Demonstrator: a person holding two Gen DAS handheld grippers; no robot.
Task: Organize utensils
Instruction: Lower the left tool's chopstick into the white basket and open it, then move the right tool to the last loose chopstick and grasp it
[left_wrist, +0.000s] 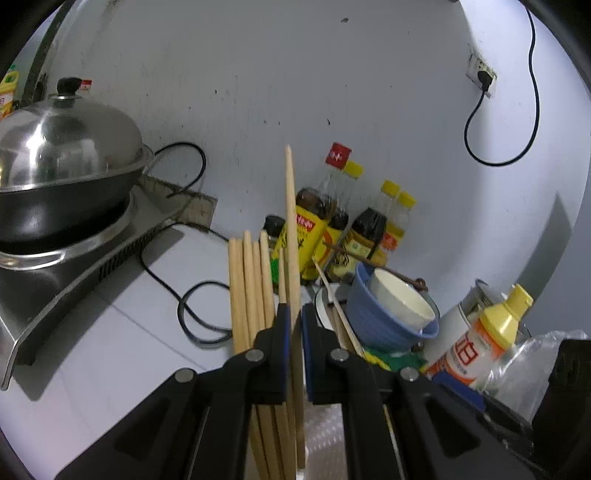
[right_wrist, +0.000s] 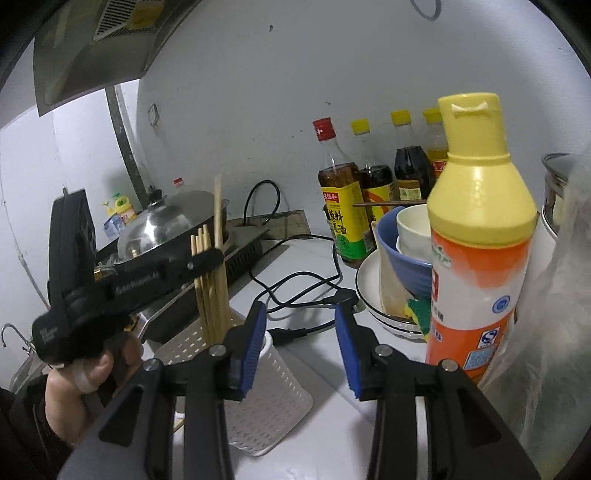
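Jaws of the left gripper (left_wrist: 293, 325) are clamping one chopstick (left_wrist: 291, 206) above the holder (right_wrist: 266, 398); right gripper (right_wrist: 300, 336) jaws are gaping partway, empty.

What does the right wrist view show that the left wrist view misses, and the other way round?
Right wrist only: the white holder the chopsticks stand in, the range hood, the person's hand carrying the left hand-held gripper, and the open, empty right hand-held gripper.
Left wrist only: the wall socket with its plugged cable.
Both: the chopsticks, one clamped by the left hand-held gripper, the lidded wok, sauce bottles, blue bowl and detergent bottle.
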